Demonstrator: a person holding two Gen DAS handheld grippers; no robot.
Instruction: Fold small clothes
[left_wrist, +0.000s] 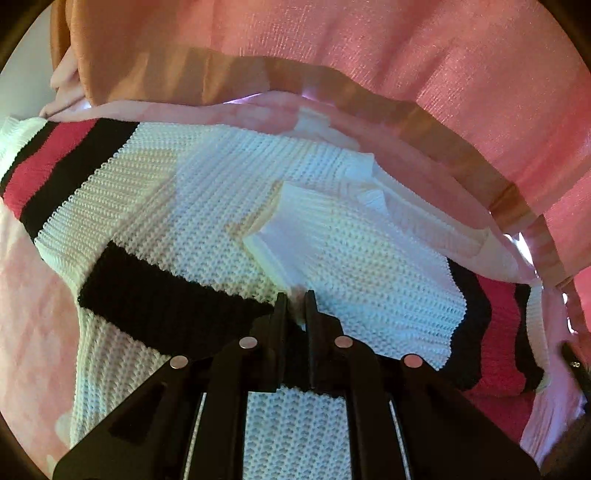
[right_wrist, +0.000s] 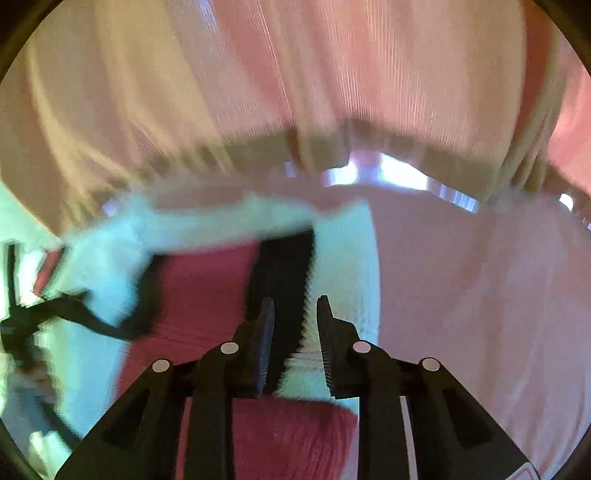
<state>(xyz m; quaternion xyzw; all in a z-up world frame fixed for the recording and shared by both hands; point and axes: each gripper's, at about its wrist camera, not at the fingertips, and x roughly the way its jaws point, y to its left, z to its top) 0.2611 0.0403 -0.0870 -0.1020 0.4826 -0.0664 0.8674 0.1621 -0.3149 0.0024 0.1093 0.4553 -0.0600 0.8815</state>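
A white knit sweater (left_wrist: 207, 192) with black and red stripes lies spread on a pink cloth (left_wrist: 26, 295). Its two sleeves are folded in over the body, cuffs meeting near the middle. My left gripper (left_wrist: 294, 297) is shut on a fold of the sweater at its near edge. In the blurred right wrist view the sweater's striped hem (right_wrist: 280, 273) runs between the fingers of my right gripper (right_wrist: 295, 306), which is narrowly apart with knit fabric in the gap; whether it pinches the fabric I cannot tell.
A person in a pink ribbed top (left_wrist: 424, 66) stands just behind the surface, close to the sweater's far edge. The other gripper shows as a dark blurred shape at the left of the right wrist view (right_wrist: 22, 325).
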